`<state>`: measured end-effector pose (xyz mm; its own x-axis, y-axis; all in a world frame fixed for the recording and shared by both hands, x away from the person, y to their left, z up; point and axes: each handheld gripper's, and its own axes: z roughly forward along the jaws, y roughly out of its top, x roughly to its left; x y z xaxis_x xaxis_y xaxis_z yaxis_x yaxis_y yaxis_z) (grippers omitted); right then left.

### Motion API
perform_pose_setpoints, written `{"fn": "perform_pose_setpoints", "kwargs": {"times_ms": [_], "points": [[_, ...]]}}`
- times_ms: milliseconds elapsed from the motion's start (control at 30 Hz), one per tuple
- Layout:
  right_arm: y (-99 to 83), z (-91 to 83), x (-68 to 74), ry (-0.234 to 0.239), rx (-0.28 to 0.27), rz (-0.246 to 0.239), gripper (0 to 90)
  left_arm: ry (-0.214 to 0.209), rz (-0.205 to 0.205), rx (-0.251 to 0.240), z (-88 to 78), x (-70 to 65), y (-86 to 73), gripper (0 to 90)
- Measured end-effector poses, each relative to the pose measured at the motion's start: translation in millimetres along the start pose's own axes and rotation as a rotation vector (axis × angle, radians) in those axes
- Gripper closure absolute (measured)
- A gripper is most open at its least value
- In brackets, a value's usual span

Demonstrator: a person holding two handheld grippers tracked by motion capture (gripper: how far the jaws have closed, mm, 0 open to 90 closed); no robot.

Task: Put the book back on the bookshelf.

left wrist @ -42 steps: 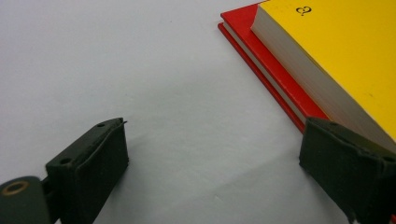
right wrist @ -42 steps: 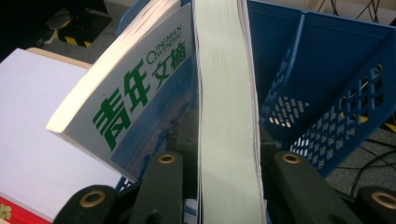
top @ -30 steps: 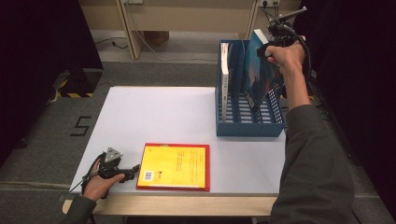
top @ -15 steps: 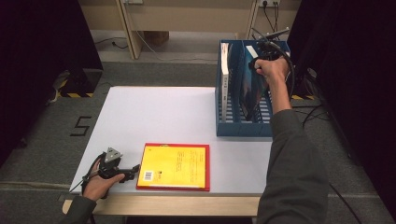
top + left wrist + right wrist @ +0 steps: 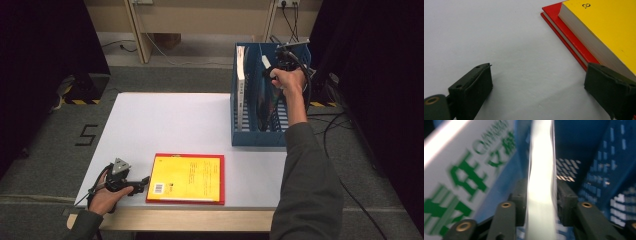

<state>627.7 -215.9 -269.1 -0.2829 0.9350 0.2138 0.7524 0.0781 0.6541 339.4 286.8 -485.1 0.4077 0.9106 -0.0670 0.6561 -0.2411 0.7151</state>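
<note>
A blue file rack (image 5: 240,135) stands at the table's right rear. My right gripper (image 5: 269,74) reaches down into its middle slot around a thin dark-covered book (image 5: 262,102). In the right gripper view the book's pale page edge (image 5: 541,170) stands upright between the jaws of the right gripper (image 5: 541,195). These jaws have just been opening and a thin gap shows at the right pad. My left gripper (image 5: 145,182) rests on the table, open and empty (image 5: 539,90). Beside it a yellow book (image 5: 187,175) lies on a red book (image 5: 571,37).
A white book with green characters (image 5: 461,170) stands in the rack's left slot (image 5: 241,85). The rack's slotted blue wall (image 5: 604,170) rises to the right of the thin book. The white table (image 5: 165,125) stretches between the rack and the flat books.
My right hand has come down, lowering the thin book into the rack's middle slot. The left hand and the flat books have not moved.
</note>
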Motion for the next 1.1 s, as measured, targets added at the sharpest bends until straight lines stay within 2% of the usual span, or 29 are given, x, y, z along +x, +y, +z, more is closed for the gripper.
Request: {"fn": "perform_pose_setpoints", "kwargs": {"times_ms": [133,233,333,433,467,533,600,633,700,767,833,1000,1100], "points": [[0.3,-13.1,0.8,-0.006,0.001,-0.028,61.1,0.000,0.000,0.001,0.0,0.0,0.0,6.6],[-1.8,-18.6,0.2,0.002,0.007,-0.025,59.2,0.000,0.000,0.000,0.0,0.0,-0.1,6.6],[-9.8,-25.9,1.0,0.016,0.021,-0.060,58.2,0.000,0.000,0.000,0.0,-0.1,-0.1,6.6],[-17.3,-34.7,-0.3,0.032,0.021,-0.067,58.2,0.000,-0.001,-0.001,0.0,-0.1,-0.2,6.6],[-22.7,-39.7,0.2,0.039,0.040,-0.090,57.6,0.000,-0.001,-0.001,0.0,-0.1,-0.2,6.6],[-25.9,-42.0,0.6,0.040,0.045,-0.098,57.8,0.001,-0.001,-0.003,0.1,-0.2,-0.3,6.6],[-36.4,-48.6,2.6,0.057,0.066,-0.129,58.6,0.001,-0.001,-0.003,0.1,-0.2,-0.4,6.6],[-36.4,-48.6,2.6,0.057,0.066,-0.129,58.6,0.000,-0.003,-0.004,0.2,-0.3,-0.5,6.6],[-43.7,-50.1,4.5,0.056,0.087,-0.160,60.9,0.002,-0.002,-0.004,0.2,-0.3,-0.4,6.6],[-49.4,-49.0,4.9,0.057,0.085,-0.169,67.1,0.002,-0.002,-0.004,0.3,-0.3,-0.4,6.5],[-52.0,-45.0,5.5,0.068,0.078,-0.171,67.5,0.002,-0.002,-0.003,0.3,-0.3,-0.3,6.5],[-47.6,-35.6,16.2,0.041,0.090,-0.206,67.8,0.002,-0.002,-0.004,0.3,-0.3,-0.3,6.5],[-42.9,-31.5,19.3,0.019,0.096,-0.207,68.0,0.001,-0.001,-0.004,0.3,-0.2,-0.4,6.5]]}}
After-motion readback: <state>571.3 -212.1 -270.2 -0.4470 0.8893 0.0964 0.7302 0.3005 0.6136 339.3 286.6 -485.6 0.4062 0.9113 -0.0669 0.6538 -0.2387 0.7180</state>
